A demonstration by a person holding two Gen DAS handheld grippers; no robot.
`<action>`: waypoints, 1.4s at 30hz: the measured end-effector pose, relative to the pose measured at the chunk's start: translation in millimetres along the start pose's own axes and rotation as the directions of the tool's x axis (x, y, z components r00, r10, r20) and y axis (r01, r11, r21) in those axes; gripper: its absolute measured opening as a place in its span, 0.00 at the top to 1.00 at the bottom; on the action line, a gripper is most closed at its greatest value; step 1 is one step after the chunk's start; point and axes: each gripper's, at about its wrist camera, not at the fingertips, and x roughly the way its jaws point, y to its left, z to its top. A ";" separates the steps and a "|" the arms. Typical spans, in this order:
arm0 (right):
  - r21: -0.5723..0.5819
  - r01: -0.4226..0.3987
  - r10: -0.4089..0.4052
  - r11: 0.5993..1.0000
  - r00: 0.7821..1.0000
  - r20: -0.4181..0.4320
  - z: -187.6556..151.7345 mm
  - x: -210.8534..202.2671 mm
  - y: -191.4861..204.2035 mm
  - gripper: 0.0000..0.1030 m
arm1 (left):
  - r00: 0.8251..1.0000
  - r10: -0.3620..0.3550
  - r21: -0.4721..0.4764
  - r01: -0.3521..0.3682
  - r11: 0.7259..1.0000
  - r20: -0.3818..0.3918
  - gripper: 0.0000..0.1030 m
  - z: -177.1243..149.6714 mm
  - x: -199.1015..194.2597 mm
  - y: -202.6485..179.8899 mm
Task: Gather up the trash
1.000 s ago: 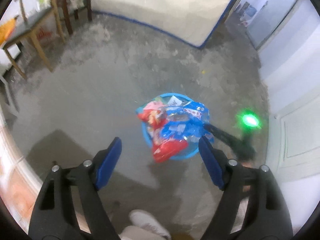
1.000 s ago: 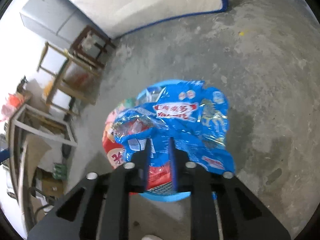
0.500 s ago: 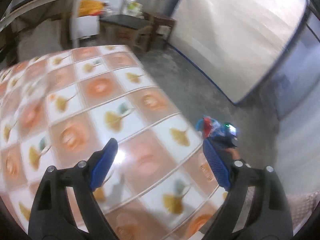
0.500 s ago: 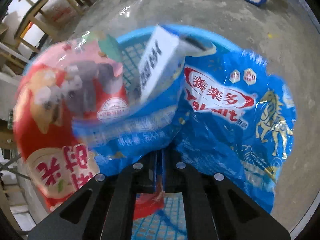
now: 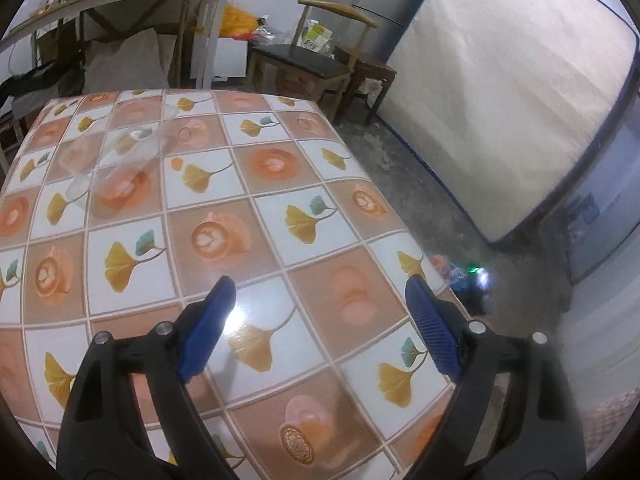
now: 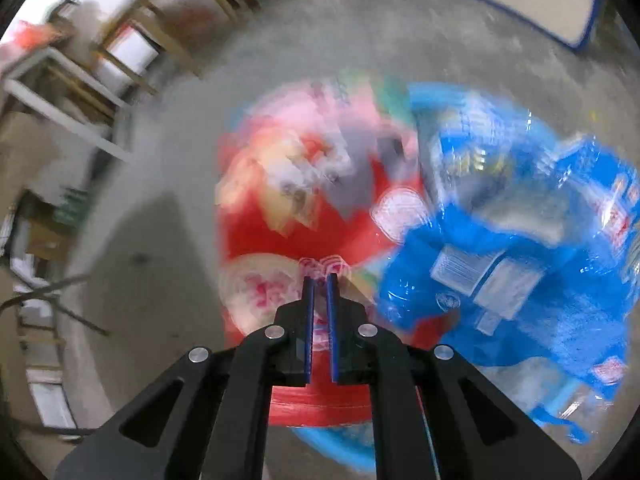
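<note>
Hovering over the tiled bench point(image 5: 280, 184), the left gripper point(image 5: 316, 320) is released; clear plastic cups point(image 5: 116, 160) lie upper left and could slip. The right gripper point(image 6: 320, 280), nearly clenched above the overfull blue basket point(image 6: 332, 448), may knock crumpled wrappers point(image 6: 500, 248) out.

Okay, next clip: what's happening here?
A person with a handheld gripper in each hand is clearing trash. The right gripper, fingers nearly together, hangs over a blue basket on the floor stuffed with red and blue snack wrappers; blur hides whether it grips anything. The left gripper is open over the patterned table, facing clear plastic cups at its far side.
</note>
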 end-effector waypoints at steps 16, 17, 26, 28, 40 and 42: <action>-0.020 -0.173 0.174 0.985 0.979 0.102 -14.4 -100.0 14.1 0.64 | 1.000 -0.017 -0.042 0.017 0.999 -0.006 0.20 -12.3 -7.9 18.0; -0.025 -0.193 0.194 0.981 0.974 0.117 -16.0 -113.0 14.3 0.61 | 1.000 -0.020 -0.044 0.020 0.999 -0.006 0.20 -12.7 -8.6 19.0; -0.029 -0.362 0.348 0.932 0.868 0.355 -47.0 -281.3 3.2 0.27 | 1.000 -0.026 -0.065 0.026 0.998 0.007 0.19 -19.3 -27.8 41.2; -0.018 -0.369 0.346 0.929 0.850 0.397 -54.6 -310.8 2.8 0.25 | 1.000 -0.021 -0.071 0.022 0.997 0.010 0.19 -20.6 -33.0 48.7; -0.207 -0.413 0.459 0.887 0.841 0.286 -75.7 -391.5 136.6 0.23 | 0.993 0.035 -0.116 -0.022 0.993 0.109 0.18 -13.3 -82.0 118.6; -0.285 -0.431 0.497 0.856 0.840 0.220 -73.2 -390.4 183.7 0.23 | 0.988 0.072 -0.106 -0.058 0.993 0.136 0.16 -7.0 -91.7 131.5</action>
